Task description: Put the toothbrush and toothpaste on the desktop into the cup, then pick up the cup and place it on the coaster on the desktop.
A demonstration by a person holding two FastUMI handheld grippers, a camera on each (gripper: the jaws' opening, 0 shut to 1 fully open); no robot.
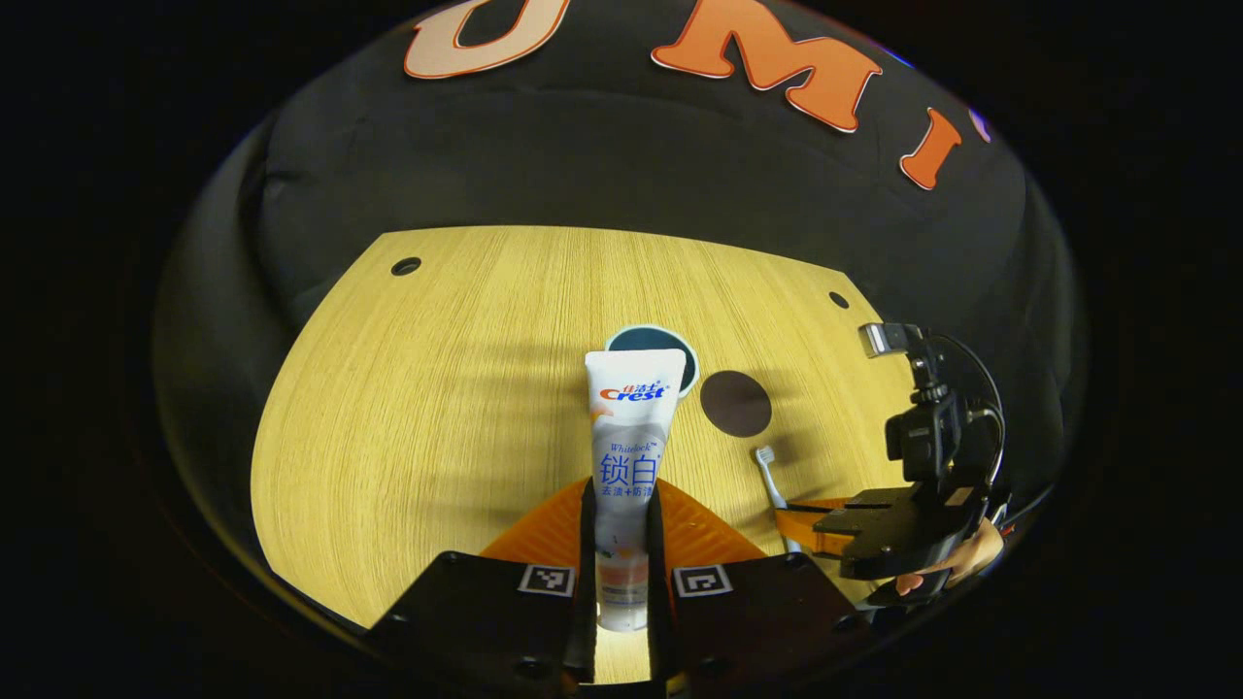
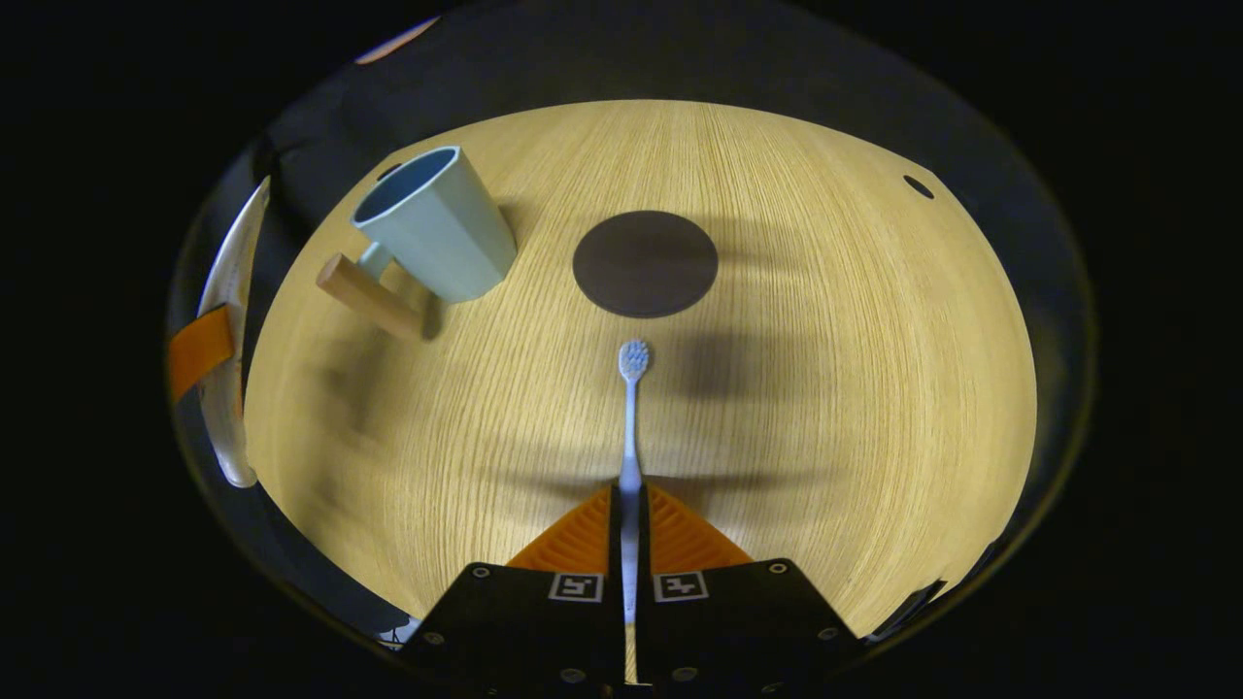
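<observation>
While left claw point(image 1: 621, 544) pinches glossy toothpaste point(image 1: 629, 437), round coaster point(image 1: 735, 403) matte.

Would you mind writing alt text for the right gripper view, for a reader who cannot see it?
The right gripper is shut on a toothbrush, bristle head pointing away over a wooden desktop. Beyond its head lies a dark round coaster; a pale blue cup with a wooden handle stands to the left.
</observation>
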